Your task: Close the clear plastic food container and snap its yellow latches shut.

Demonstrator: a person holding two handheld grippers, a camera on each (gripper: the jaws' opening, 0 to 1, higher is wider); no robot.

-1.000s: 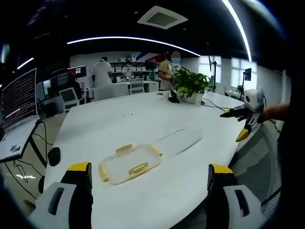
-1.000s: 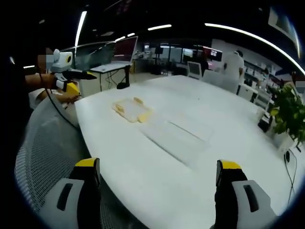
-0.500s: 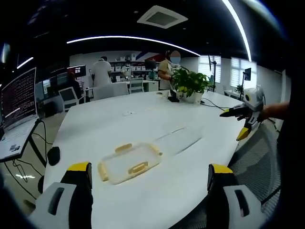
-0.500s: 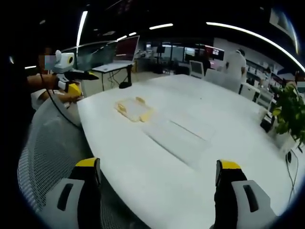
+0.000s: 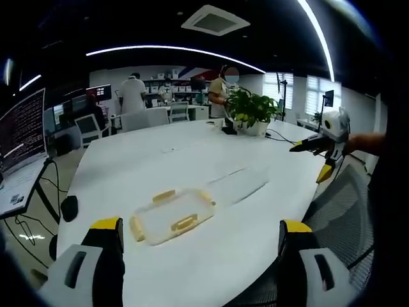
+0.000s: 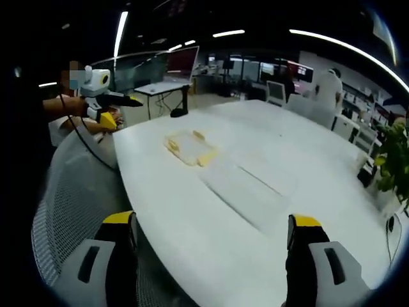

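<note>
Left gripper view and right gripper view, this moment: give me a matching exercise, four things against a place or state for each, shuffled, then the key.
Things:
1. clear plastic lid with yellow latches
2. clear plastic container base
3. leafy green potted plant
4. left tongs

Places or states:
A. at the far end of the white table
B. lying beside the base, not on it
C. open, above the near table edge
D. lying uncovered near the table's middle

Pairs: 1-B, 2-D, 3-A, 4-C
</note>
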